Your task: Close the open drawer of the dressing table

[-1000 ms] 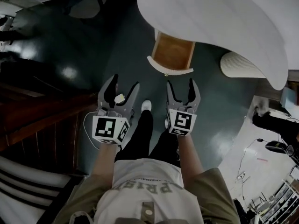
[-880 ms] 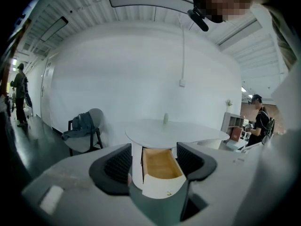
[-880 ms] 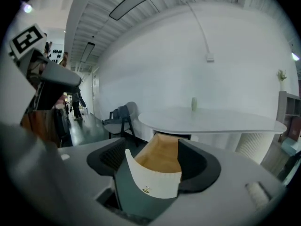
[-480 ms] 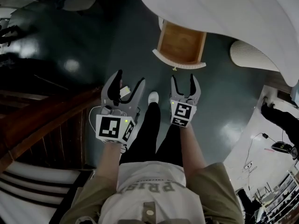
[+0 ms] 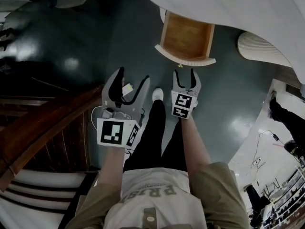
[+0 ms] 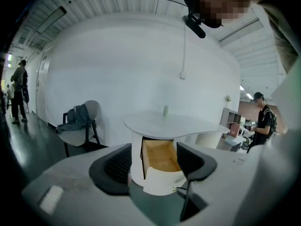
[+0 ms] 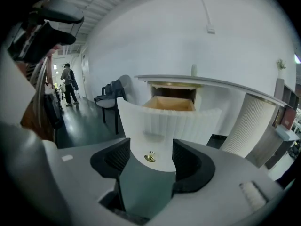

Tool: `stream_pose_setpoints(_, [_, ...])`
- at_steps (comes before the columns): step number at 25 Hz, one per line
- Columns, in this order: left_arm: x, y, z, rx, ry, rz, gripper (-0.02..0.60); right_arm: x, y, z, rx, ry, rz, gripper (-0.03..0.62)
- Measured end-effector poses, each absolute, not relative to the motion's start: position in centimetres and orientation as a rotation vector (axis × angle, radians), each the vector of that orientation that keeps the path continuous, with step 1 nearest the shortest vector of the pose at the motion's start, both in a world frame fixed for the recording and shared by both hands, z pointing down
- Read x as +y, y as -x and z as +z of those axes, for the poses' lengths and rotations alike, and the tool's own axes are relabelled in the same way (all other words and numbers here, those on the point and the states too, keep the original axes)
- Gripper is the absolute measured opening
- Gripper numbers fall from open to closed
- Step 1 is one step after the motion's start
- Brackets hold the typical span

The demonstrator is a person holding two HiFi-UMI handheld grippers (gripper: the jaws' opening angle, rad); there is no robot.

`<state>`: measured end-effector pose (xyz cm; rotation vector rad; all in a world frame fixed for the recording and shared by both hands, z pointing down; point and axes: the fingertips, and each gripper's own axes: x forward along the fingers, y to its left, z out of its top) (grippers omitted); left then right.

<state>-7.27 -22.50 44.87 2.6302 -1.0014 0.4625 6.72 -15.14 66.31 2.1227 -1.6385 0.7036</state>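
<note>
Since the earlier frame the right gripper [image 5: 185, 72] has been dropping and reaching forward. In the head view its tips are now sitting just short of the drawer [image 5: 187, 36], and the gap to it is narrower than before. Its jaws are closing but are still well apart, and they are gripping nothing. In the right gripper view the brass knob [image 7: 150, 157] is showing in the gap between them, with both pads clear of it.

The left gripper [image 5: 133, 75] is hanging lower and further back. Its jaws are standing wide and empty, and the drawer is only showing through the gap from a distance.

The drawer is standing pulled out from under the curved edge of the white worktop [image 5: 228, 8]. Its wooden inside is lying open and its curved white front [image 5: 187, 59] is facing the person.

Dark floor [image 5: 95, 42] is lying open to the left of the drawer and between its front and the person's shoe [image 5: 157, 94]. To the right, a ribbed white cylinder [image 5: 261, 50] is standing near the drawer's side, apart from it. A wooden rail [image 5: 47, 123] is running along the person's left, beside the left gripper. A chair [image 6: 79, 122] is standing against the wall, well away from the drawer.
</note>
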Motion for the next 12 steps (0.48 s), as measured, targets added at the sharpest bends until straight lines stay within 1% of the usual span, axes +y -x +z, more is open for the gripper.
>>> stream_pose_setpoints(3, [-22.7,7.4,46.0,-0.993,-2.622,0.459,0.316,-15.3,-6.6,68.7,-1.61,-2.123,0.747,0.284])
stream_pose_setpoints(12, [-22.5,7.9,47.6,-0.977,-2.608,0.46,0.316,-15.5,-6.3,72.8,-1.536,-2.151,0.837,0.244])
